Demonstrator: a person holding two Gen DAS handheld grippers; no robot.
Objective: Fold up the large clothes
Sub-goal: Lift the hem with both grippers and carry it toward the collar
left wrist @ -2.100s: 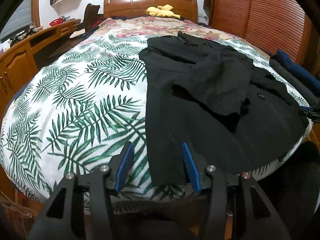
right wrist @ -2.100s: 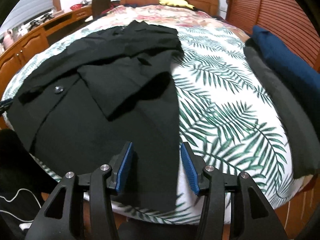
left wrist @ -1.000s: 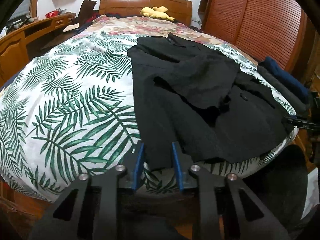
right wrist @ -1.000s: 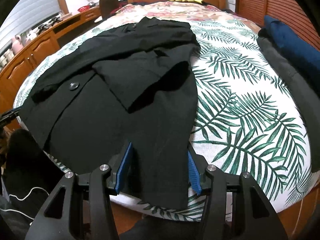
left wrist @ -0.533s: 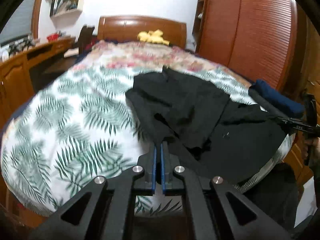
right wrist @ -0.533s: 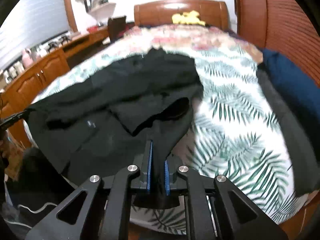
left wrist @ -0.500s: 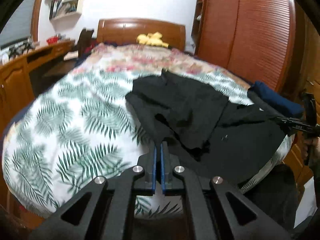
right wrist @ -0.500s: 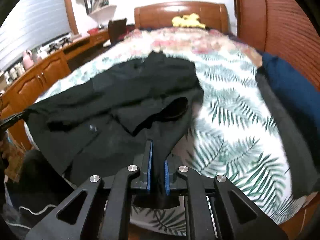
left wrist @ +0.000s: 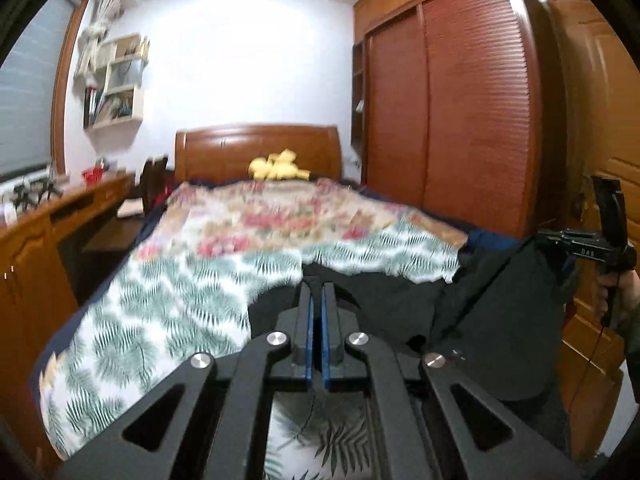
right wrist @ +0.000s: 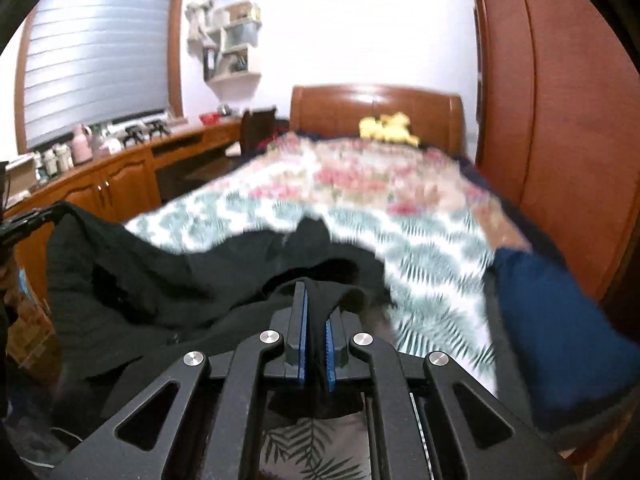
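Left wrist view shows the left gripper [left wrist: 316,292] nearest, its blue pads pressed together on an edge of the black garment [left wrist: 492,300]; the dark cloth hangs from the fingertips, lifted above the near end of the bed [left wrist: 168,304]; to the right the same garment stretches across to the right gripper [left wrist: 560,238], held by a hand [left wrist: 616,296] at the frame's edge. Right wrist view shows the right gripper [right wrist: 314,292] clamped narrow on a fold of the black garment [right wrist: 168,276], the cloth pinched between its blue pads and sagging leftward toward the other gripper; just beside it on the right lies a folded navy garment [right wrist: 556,320] on the leaf-print bedspread [right wrist: 432,264]; farther off, a yellow soft toy [right wrist: 386,126] rests against the wooden headboard [right wrist: 376,106]; a wooden desk [right wrist: 120,176] runs along the left wall under a shuttered window [right wrist: 100,44]; a tall wooden wardrobe [left wrist: 452,112] stands right of the bed.
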